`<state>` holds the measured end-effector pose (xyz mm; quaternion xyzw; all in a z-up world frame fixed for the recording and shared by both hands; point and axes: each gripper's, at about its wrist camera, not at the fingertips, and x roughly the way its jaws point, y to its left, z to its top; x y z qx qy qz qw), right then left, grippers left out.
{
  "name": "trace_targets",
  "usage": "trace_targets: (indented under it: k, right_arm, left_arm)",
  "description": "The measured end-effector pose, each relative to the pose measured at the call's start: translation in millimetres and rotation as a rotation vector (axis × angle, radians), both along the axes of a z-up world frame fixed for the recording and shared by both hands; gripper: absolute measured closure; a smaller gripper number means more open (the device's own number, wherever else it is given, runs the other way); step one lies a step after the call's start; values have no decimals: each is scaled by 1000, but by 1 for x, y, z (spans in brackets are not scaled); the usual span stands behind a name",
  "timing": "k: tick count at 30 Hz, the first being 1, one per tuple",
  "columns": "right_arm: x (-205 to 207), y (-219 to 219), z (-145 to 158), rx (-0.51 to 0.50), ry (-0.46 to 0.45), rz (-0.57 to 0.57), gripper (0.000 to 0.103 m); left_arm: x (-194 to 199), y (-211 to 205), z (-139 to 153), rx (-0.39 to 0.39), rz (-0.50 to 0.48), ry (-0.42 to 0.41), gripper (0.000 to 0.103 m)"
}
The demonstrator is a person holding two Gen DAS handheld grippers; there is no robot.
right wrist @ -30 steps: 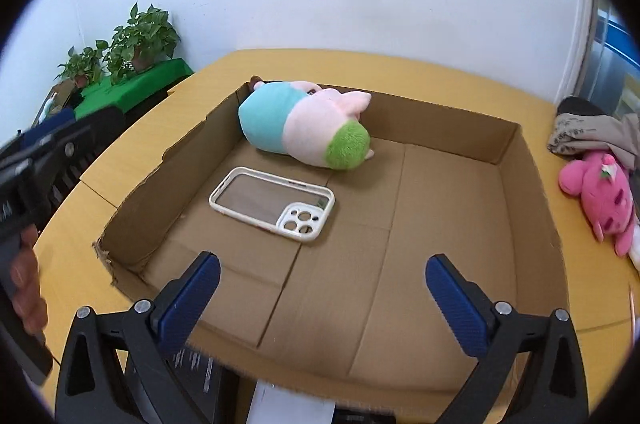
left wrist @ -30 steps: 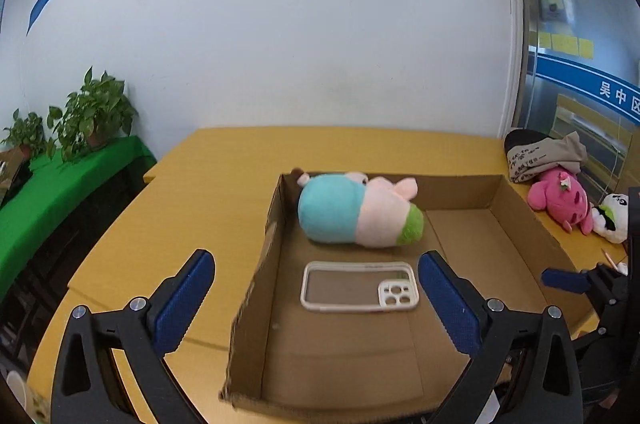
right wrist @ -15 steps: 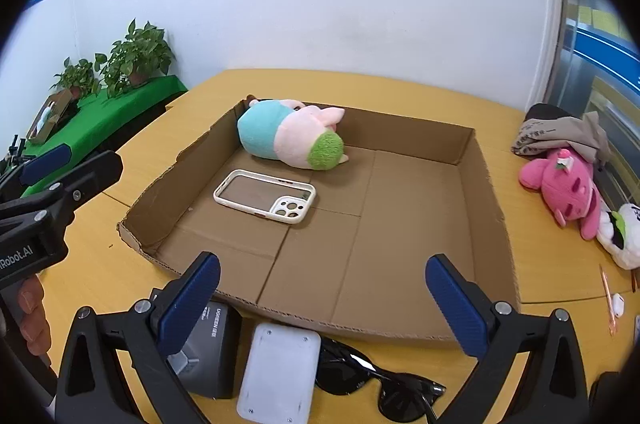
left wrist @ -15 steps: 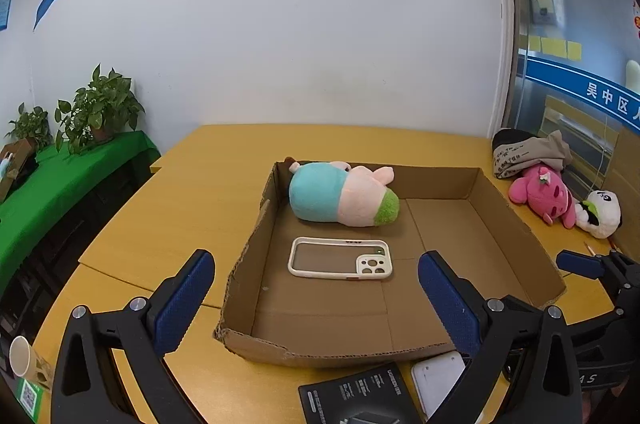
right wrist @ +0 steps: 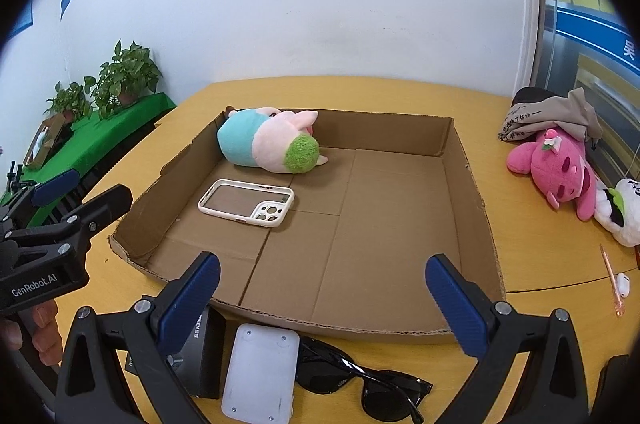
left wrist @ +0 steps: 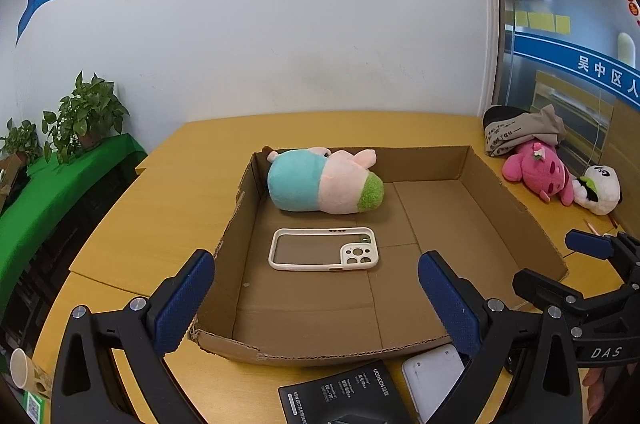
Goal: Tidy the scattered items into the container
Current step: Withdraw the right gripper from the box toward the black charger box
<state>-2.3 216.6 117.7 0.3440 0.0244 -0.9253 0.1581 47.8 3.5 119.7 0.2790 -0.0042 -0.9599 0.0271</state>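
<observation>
A shallow cardboard box (left wrist: pixel 516 216) (right wrist: pixel 474 183) lies on the yellow table. Inside it are a blue-pink-green plush (left wrist: pixel 324 185) (right wrist: pixel 272 145) and a white phone case (left wrist: pixel 324 249) (right wrist: pixel 246 201). On the table in front of the box lie a black UGREEN box (left wrist: pixel 344 394) (right wrist: pixel 204 352), a white flat device (left wrist: pixel 434 376) (right wrist: pixel 262 370) and black sunglasses (right wrist: pixel 360 382). My left gripper (left wrist: pixel 316 300) is open and empty, held over the box's near edge. My right gripper (right wrist: pixel 322 300) is open and empty above those front items.
A pink plush (right wrist: pixel 556 169), a panda plush (right wrist: pixel 618 209) and a folded cloth (right wrist: pixel 548 115) lie on the table at the right. A pen (right wrist: pixel 610 280) and a small white earbud (right wrist: pixel 622 284) lie near the right edge. A paper cup (left wrist: pixel 24 370) stands at the left.
Both grippers have drawn back and up from the box. The black box, white device and sunglasses in front of it have come into view. Both stay open.
</observation>
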Motion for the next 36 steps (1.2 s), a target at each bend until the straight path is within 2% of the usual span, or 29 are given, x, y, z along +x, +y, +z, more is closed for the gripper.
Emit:
trace_targets:
  k: [15, 25, 30, 33, 36]
  right_arm:
    - [-9, 23, -8, -37, -10, 55, 1]
    - [-4, 30, -5, -49, -15, 117, 1]
    - [5, 31, -14, -134, -68, 230, 1]
    - [13, 23, -32, -179, -130, 328, 1]
    - [24, 7, -54, -178, -195, 414, 1]
  left_arm:
    - [6, 20, 4, -14, 37, -34, 0]
    - [25, 21, 3, 25, 64, -43, 0]
    - [31, 11, -11, 59, 30, -81, 0]
    - [32, -2, -22, 122, -22, -119, 0]
    - [29, -21, -36, 186, -68, -165, 0]
